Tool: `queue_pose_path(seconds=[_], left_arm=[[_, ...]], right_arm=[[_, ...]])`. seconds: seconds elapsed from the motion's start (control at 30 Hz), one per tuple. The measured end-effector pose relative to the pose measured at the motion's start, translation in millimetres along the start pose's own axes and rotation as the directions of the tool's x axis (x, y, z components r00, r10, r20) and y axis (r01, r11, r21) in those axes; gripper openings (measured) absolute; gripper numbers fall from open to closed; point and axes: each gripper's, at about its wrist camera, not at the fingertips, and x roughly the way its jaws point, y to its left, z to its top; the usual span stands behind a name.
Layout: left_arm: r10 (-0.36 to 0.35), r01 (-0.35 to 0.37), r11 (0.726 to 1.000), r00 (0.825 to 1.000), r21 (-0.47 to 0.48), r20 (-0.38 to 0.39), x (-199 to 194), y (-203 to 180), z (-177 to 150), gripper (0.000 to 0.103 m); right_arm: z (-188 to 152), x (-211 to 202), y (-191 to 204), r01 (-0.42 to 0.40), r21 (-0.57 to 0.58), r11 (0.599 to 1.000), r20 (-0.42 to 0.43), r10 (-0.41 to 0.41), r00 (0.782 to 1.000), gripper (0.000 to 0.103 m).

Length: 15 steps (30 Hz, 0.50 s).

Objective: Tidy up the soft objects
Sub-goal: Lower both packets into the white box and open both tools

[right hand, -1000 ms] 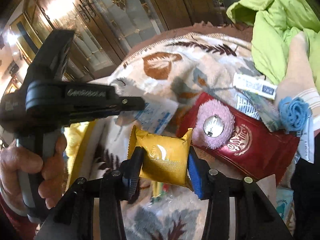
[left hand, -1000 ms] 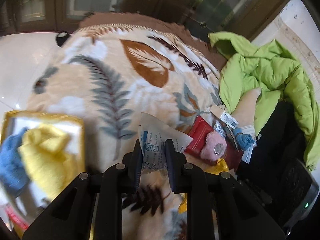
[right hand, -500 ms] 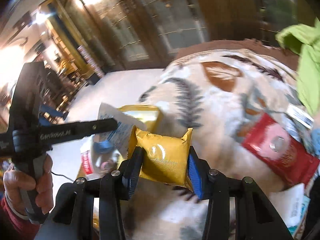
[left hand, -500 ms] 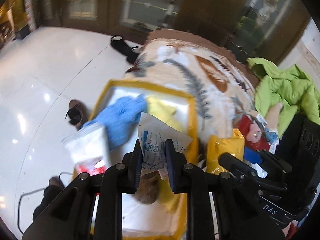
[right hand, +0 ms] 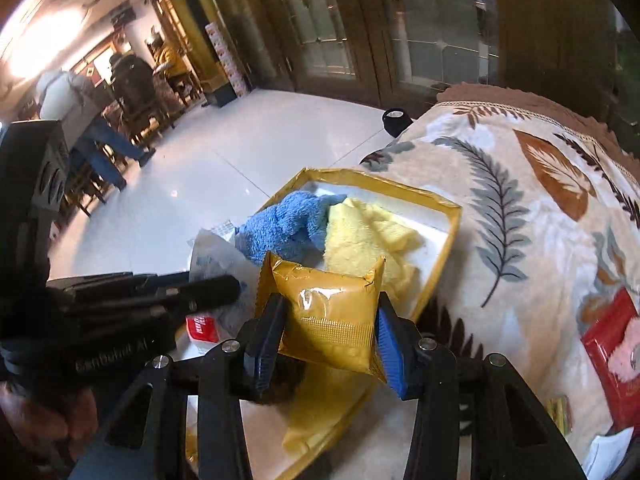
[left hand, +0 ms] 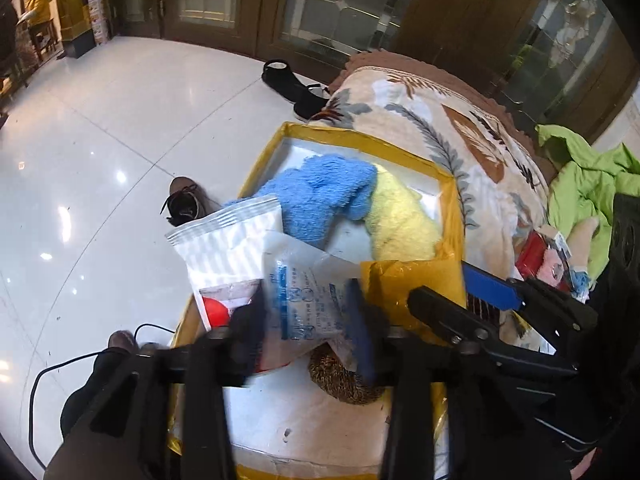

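Delivery is the step in hand: over the yellow-rimmed box (right hand: 448, 236) on the leaf-print blanket (right hand: 520, 216), the right gripper (right hand: 330, 344) has its jaws clenched on a yellow packet (right hand: 328, 312), the left gripper (left hand: 304, 332) on a white-and-blue sachet (left hand: 308, 300). Next, probably lower and release beside the blue towel (left hand: 320, 196). Glossy white floor tiles (left hand: 120, 140) lie beyond.
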Motion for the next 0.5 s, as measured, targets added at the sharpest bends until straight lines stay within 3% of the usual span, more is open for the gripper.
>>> queue_pose_path(seconds=[0.03, 0.07, 0.5], left_arm=[[0.003, -0.003, 1.000, 1.000, -0.003, 0.002, -0.7, 1.5, 0.1, 0.057], [0.004, -0.004, 1.000, 1.000, -0.003, 0.011, -3.3, 2.3, -0.2, 0.058], [0.036, -0.044, 0.996, 0.994, 0.077, 0.099, -27.9, -27.7, 2.1, 0.063]], right_arm=[[-0.8, 2.9, 0.5, -0.008, -0.001, 1.000, -0.012, 0.008, 1.000, 0.050], [-1.6, 6.0, 0.6, -0.014, -0.004, 1.000, -0.022, 0.014, 1.000, 0.050], [-9.3, -33.1, -23.8, -0.070, 0.096, 0.993, 0.053, 0.065, 0.996, 0.050]])
